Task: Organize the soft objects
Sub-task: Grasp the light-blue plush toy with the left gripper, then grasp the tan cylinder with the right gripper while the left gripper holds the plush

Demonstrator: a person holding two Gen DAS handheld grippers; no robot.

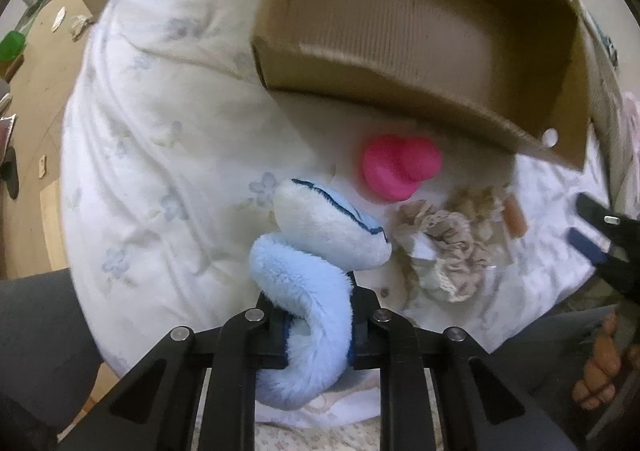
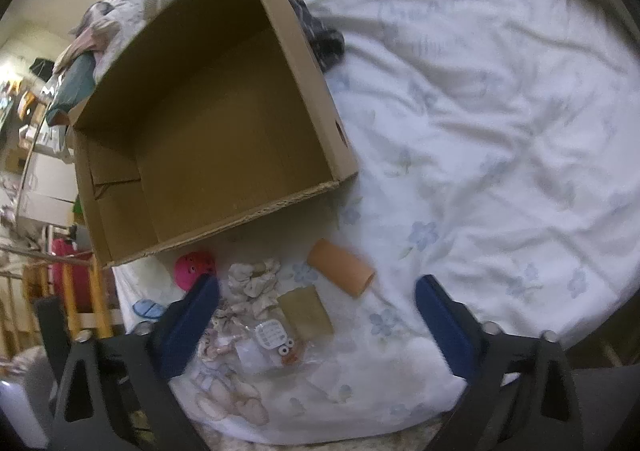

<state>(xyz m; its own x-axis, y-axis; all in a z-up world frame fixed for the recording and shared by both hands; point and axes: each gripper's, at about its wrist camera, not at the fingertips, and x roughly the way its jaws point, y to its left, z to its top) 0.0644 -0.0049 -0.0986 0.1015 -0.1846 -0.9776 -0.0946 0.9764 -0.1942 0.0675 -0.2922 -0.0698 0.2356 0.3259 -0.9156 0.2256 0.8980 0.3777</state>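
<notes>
My left gripper (image 1: 318, 315) is shut on the light-blue tail of a blue and white plush toy (image 1: 332, 227) that lies on the flowered bed sheet (image 1: 160, 131). A pink soft ball (image 1: 400, 167) sits just beyond it, by the open cardboard box (image 1: 400, 107), which holds nothing that I can see. A beige scrunchie (image 1: 452, 251) lies to the right. My right gripper (image 2: 318, 287) hangs open above the sheet, over the scrunchie (image 2: 256, 283), an olive pad (image 2: 306, 311) and an orange roll (image 2: 340, 267); nothing is between its fingers.
The box (image 2: 304, 71) stands on the bed with its opening toward me. Dark cloth (image 2: 324, 35) lies behind it. A clear packet with small bits (image 2: 276, 343) lies near the bed edge. Wide bare sheet (image 2: 500, 131) spreads to the right. A person's foot (image 1: 596, 371) shows below.
</notes>
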